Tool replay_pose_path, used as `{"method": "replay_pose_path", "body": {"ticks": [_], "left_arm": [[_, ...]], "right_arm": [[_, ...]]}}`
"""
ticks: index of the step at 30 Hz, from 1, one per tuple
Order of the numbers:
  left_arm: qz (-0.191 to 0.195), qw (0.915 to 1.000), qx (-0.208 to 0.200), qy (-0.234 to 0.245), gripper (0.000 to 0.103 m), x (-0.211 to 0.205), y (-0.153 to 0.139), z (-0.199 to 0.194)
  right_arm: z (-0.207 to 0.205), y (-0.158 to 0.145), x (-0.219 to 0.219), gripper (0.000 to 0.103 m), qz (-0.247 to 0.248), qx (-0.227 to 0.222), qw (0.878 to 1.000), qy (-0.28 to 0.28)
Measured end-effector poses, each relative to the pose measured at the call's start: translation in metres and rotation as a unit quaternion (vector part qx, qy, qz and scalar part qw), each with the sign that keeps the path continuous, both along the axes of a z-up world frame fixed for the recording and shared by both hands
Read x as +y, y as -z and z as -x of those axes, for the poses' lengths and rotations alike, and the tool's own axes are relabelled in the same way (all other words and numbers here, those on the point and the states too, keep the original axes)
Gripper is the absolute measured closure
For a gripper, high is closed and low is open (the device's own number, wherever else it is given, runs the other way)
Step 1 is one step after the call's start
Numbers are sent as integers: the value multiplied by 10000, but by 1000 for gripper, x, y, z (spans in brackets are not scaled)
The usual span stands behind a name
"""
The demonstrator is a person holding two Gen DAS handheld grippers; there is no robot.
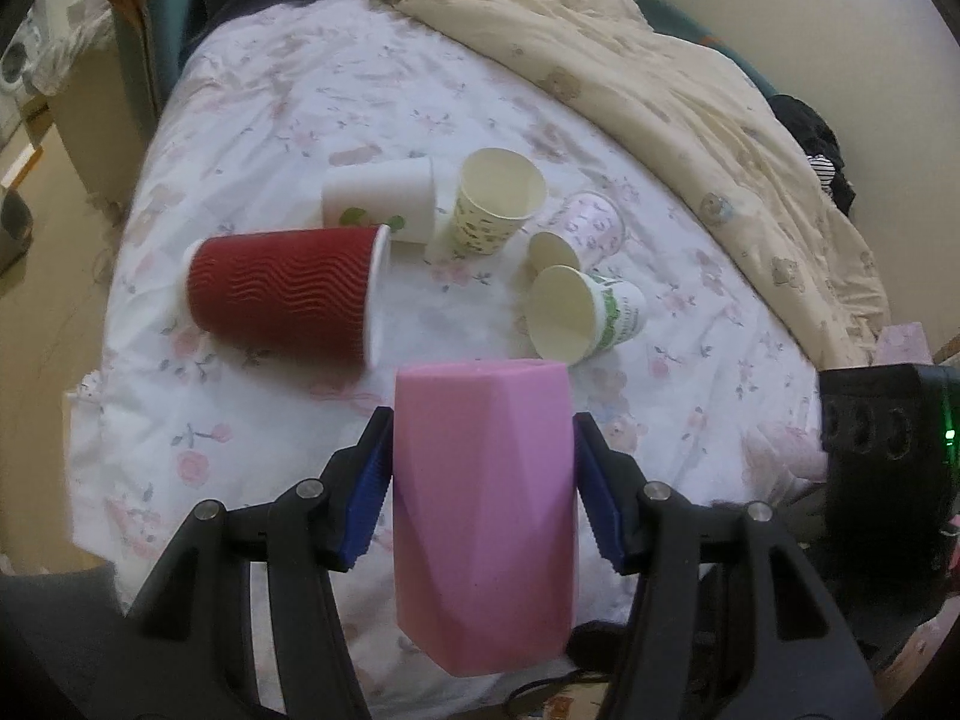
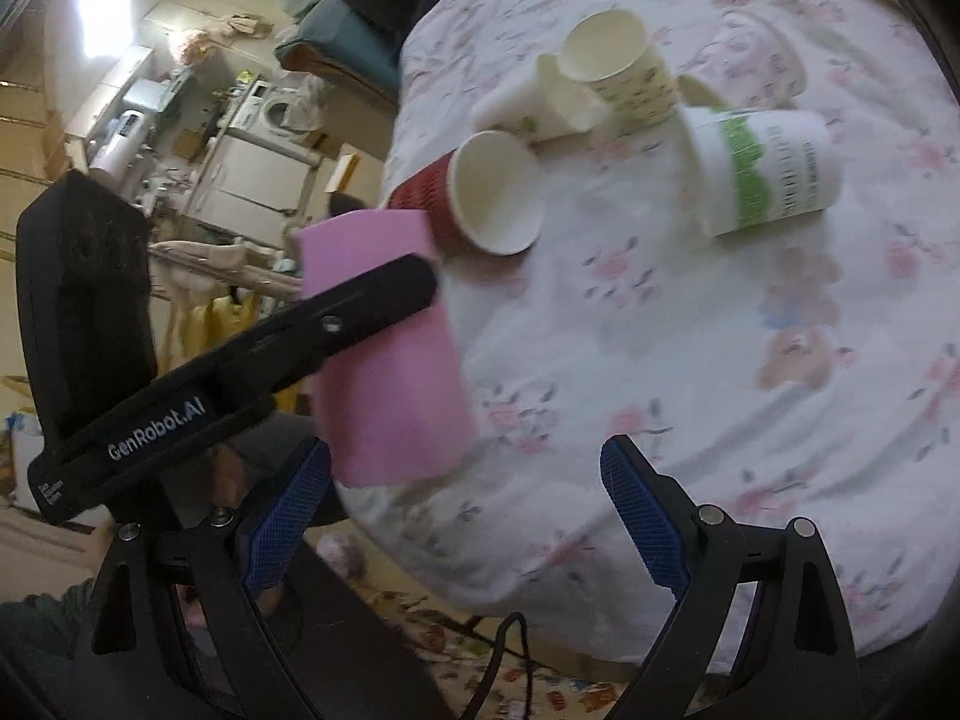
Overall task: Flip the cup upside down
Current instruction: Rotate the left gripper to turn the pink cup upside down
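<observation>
My left gripper [image 1: 483,480] is shut on a pink faceted cup [image 1: 483,510] and holds it above the near edge of the bed. The blue pads press its two sides. The pink cup also shows in the right wrist view [image 2: 384,372], with the left gripper's black finger across it. My right gripper [image 2: 465,516] is open and empty over the floral sheet, to the right of the pink cup.
Several cups lie on the floral sheet [image 1: 270,120]: a red ribbed cup [image 1: 282,294] on its side, a white cup [image 1: 381,198], a patterned cup [image 1: 492,204], a green-banded cup [image 1: 585,318], a clear cup [image 1: 591,222]. A beige quilt [image 1: 660,78] lies at the right.
</observation>
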State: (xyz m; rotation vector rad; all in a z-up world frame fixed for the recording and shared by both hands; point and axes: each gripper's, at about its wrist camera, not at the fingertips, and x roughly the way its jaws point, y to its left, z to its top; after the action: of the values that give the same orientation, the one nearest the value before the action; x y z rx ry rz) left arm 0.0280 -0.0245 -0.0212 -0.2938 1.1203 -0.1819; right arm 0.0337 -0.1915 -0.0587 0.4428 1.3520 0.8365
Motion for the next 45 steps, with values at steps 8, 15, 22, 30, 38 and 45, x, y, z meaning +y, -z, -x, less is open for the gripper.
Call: {"method": "replay_pose_path", "body": {"ticks": [8,15,22,30,38,45], "left_arm": [[174,9996,-144,168,49,-7,-10,2],[304,9991,-206,232,50,-8,-15,4],[239,9994,-224,149,51,-5,-15,4],[-252,9997,-66,-38,51,-3,-7,-4],[-575,9972,157,-448,51,-3,7,-22],[-1048,9932,371,-333,51,-36,24,-45]], "right_arm": [[-3,18,-6,9,-14,421,9989,207],[-10,29,-14,9,474,474,9966,478],[-11,29,-22,9,428,486,9962,586],[-21,8,-69,9,628,74,9858,1556],[-22,1,-118,9,798,6,9661,2456],[-28,5,-130,9,656,234,9636,2581]]}}
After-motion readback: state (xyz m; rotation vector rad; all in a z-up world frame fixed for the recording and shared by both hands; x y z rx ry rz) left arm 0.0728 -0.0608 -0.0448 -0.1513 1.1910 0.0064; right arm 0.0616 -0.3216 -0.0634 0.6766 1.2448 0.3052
